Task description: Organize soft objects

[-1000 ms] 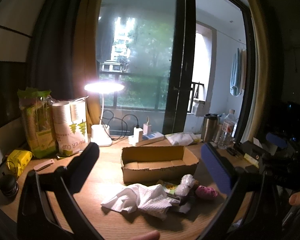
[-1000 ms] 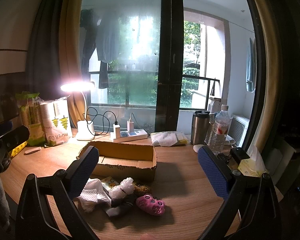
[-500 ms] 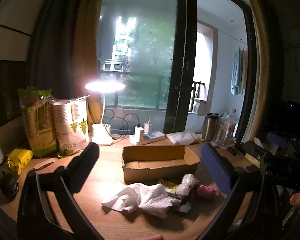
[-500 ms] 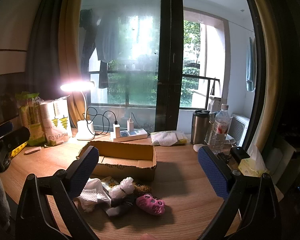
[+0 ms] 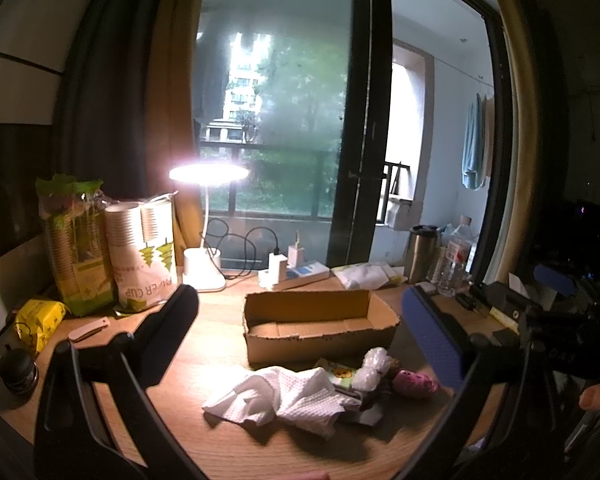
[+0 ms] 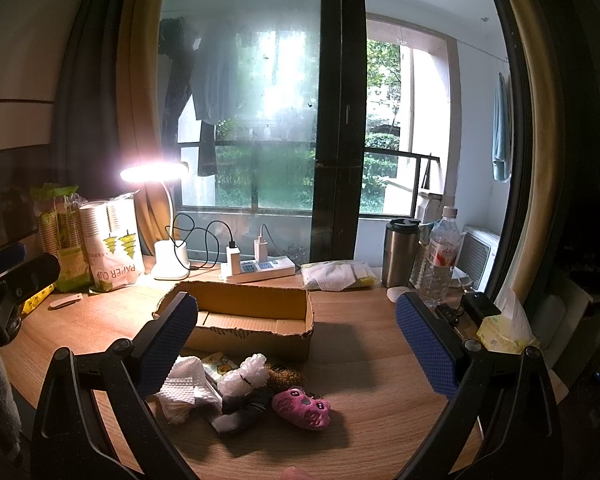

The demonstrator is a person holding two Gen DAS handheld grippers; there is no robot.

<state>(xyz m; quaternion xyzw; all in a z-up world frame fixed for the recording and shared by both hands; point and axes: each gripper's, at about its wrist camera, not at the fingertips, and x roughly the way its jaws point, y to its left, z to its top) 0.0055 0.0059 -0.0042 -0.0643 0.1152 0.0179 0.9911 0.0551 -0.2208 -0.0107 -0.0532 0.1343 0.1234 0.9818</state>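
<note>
The tabletop (image 6: 364,352) carries an open, empty cardboard box (image 6: 236,320) at centre. Just beside its near wall, toward 6 o'clock, sits the heap of soft things. Largest is the white cloth (image 5: 284,396), limp and light; it looks best pinched at a raised fold. Next is a dark sock (image 6: 240,412), floppy and lying under the rest. Then a bubble-wrap wad (image 6: 244,372), springy, probably slippery. At 5 o'clock lies the pink plush toy (image 6: 302,406), squashy, easily taken across its middle. Left tongs (image 5: 300,336) and right tongs (image 6: 296,340) both hover spread wide, empty.
</note>
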